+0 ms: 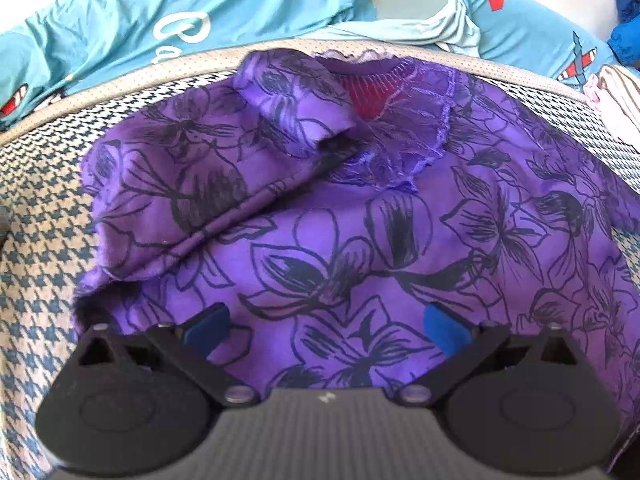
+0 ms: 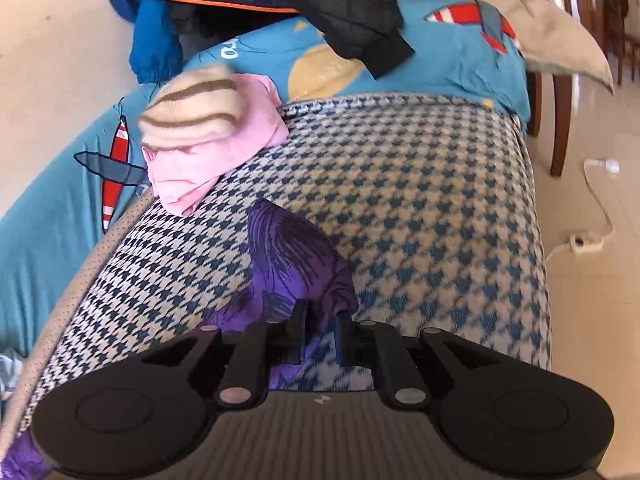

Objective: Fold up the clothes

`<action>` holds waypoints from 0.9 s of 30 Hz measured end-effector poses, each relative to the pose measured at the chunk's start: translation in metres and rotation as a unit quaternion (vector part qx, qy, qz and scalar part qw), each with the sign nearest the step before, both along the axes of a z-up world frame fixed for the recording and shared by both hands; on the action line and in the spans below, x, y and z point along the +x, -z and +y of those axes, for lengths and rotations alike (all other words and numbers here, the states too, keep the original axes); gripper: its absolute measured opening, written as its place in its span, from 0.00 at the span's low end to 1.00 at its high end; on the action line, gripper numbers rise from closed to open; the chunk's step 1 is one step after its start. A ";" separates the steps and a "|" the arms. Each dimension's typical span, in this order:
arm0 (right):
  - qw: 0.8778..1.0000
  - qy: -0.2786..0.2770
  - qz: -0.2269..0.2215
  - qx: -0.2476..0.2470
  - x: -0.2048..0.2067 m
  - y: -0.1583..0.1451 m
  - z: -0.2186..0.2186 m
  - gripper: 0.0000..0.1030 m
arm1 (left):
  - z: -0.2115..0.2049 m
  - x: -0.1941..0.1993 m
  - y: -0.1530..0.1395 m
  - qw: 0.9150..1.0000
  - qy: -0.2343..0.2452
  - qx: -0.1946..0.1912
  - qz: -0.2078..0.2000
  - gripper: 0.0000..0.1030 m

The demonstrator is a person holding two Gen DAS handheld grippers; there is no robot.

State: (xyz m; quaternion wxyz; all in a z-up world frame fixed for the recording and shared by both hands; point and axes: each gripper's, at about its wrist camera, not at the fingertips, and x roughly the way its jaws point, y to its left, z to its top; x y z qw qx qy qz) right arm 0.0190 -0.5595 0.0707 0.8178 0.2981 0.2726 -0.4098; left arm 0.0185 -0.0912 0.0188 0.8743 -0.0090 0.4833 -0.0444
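Note:
A purple top with black flower outlines (image 1: 360, 220) lies spread on the houndstooth cushion (image 1: 36, 240), neckline with its red inner patch (image 1: 372, 96) at the far side. One sleeve (image 1: 180, 168) is folded across the body. My left gripper (image 1: 326, 330) hovers just over the lower body of the top, blue pads (image 1: 444, 330) wide apart and open. In the right wrist view a bunched part of the same purple top (image 2: 288, 248) rises from my right gripper (image 2: 322, 324), whose fingers are pinched shut on the cloth above the cushion (image 2: 420, 200).
A folded pink garment (image 2: 224, 152) with a striped cream one (image 2: 192, 108) on it sits at the cushion's far left corner. A teal printed sheet (image 2: 40, 220) lies behind. Dark and blue clothes (image 2: 320, 0) are piled beyond. At right: floor, cable (image 2: 586, 240), chair leg (image 2: 560, 120).

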 end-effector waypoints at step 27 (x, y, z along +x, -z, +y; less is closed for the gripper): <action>0.932 -0.357 -0.065 -0.028 0.044 -0.001 0.098 0.28 | 0.027 0.001 -0.004 0.999 -0.034 0.009 -0.007 1.00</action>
